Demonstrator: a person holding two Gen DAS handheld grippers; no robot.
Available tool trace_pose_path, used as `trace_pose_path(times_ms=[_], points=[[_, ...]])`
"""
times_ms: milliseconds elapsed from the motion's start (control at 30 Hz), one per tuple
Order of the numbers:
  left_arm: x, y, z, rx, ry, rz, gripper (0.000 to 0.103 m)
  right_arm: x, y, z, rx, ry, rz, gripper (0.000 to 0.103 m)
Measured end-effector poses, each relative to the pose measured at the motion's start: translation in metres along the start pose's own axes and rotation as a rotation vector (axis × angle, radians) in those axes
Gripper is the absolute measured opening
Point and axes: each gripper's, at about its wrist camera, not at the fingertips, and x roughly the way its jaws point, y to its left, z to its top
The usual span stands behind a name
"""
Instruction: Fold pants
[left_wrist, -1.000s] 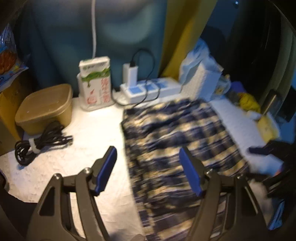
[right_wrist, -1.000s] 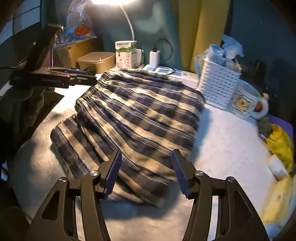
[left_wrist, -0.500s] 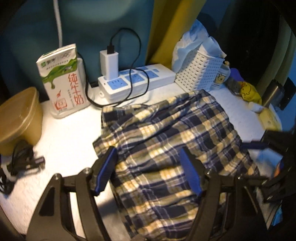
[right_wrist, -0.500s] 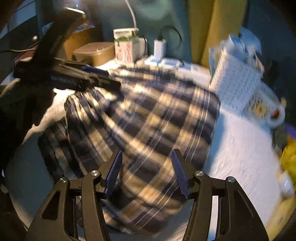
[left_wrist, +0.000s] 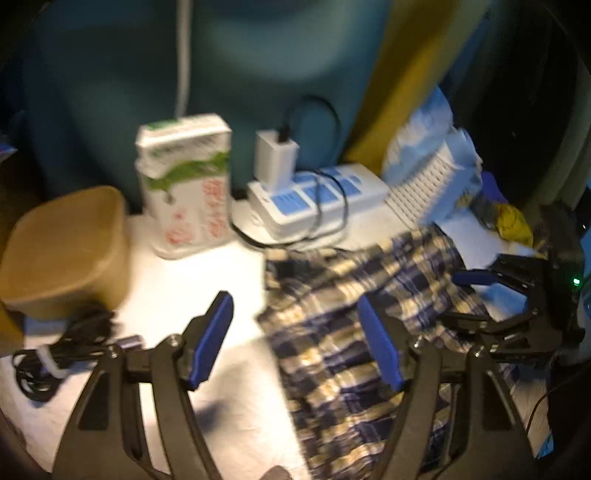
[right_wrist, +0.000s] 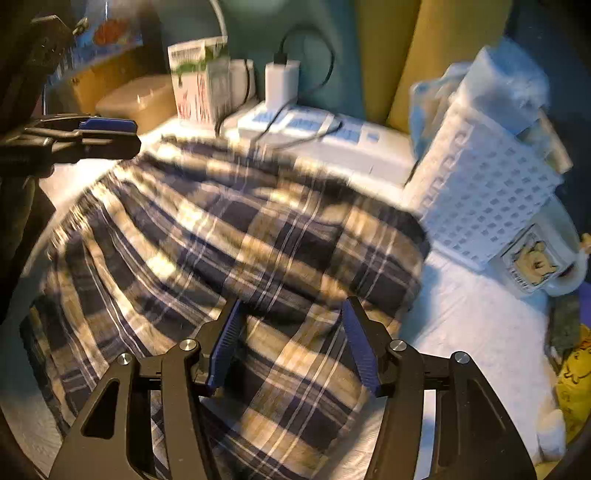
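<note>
White cloth covered the table, where the plaid pants lay bunched at centre. Both the left gripper and right gripper hovered with jaws apart, holding nothing. Judged step: reaching in; next, pinching the hem at six o'clock.

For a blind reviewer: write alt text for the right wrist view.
The open right tool hangs over plaid pants lying rumpled on a white table. Behind them are a power strip, a milk carton and a white basket; the left tool enters at left.
</note>
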Motion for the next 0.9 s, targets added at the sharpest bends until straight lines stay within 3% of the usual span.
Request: trace_pose_path(times_ms=[167,367,633,900], points=[[0.007,0.007,-0.008,-0.003,0.044,-0.017,0.071,-0.031,-0.014,0.001,0.067,-0.105,-0.001,0.059],[0.047,0.003,-0.014,0.010,0.127,-0.025,0.071,-0.018,-0.045,-0.007,0.176,-0.085,-0.016,0.059],[0.074,0.006,0.002,0.012,0.122,-0.061,0.071,0.017,-0.072,-0.015,0.291,-0.042,0.057,0.059],[0.084,0.002,0.012,0.071,0.091,-0.064,0.070,0.032,-0.082,-0.004,0.339,-0.095,0.128,0.059]])
